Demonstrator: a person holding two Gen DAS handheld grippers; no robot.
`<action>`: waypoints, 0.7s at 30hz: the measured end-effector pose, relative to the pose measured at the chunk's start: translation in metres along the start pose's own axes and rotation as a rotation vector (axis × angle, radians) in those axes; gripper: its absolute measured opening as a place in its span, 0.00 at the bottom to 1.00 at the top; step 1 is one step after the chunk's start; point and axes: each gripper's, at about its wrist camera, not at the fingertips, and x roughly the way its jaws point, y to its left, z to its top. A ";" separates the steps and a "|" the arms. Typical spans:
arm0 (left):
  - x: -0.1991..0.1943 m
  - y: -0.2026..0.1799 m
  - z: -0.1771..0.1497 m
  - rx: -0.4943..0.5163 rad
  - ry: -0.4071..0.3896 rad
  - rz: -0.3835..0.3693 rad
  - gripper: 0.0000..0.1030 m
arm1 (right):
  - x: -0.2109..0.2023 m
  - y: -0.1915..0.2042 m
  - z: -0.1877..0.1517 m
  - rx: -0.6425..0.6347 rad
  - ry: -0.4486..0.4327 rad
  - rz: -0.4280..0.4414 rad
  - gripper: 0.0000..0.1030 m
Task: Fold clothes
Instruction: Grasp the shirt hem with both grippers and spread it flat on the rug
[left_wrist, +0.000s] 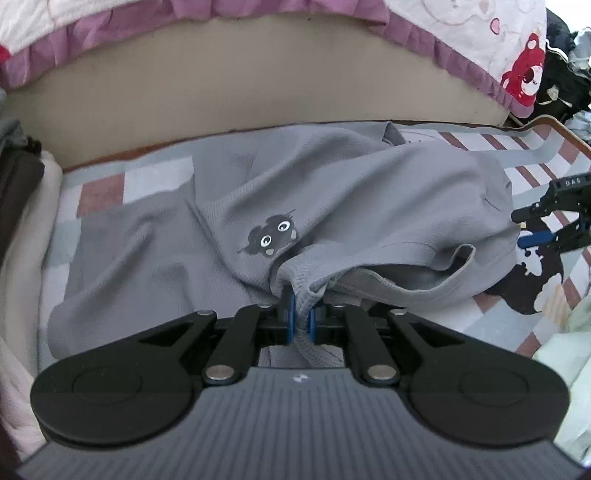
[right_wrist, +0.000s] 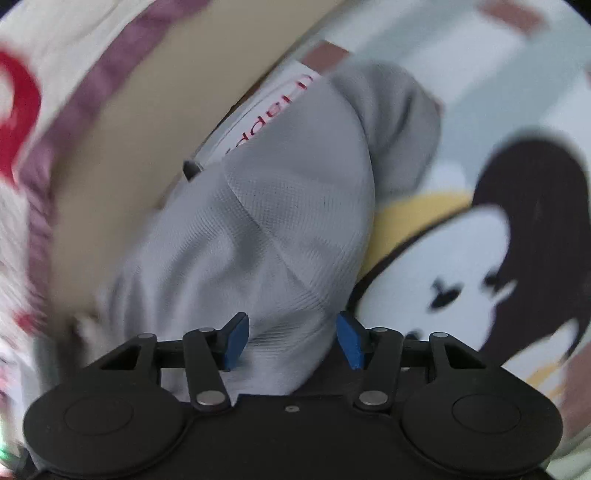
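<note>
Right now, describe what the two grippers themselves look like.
Both are alike: the left gripper and the right gripper have matte black linkage arms with silver pivot pins, round black discs at each side, and blue finger pads. The left's body is ribbed grey. White letters "DAS" mark the right gripper's side. No cables or sleeves show.

Beige bed base, purple-frilled quilt, patterned mat below.
</note>
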 end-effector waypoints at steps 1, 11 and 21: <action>-0.001 0.000 0.000 -0.004 -0.007 -0.005 0.07 | 0.001 -0.002 -0.001 0.016 0.001 0.000 0.57; 0.028 -0.014 -0.011 0.105 0.068 0.116 0.10 | 0.024 -0.019 -0.011 0.107 -0.085 0.081 0.57; 0.037 -0.022 -0.024 0.261 0.009 0.205 0.10 | 0.024 0.025 -0.004 -0.261 -0.288 -0.019 0.10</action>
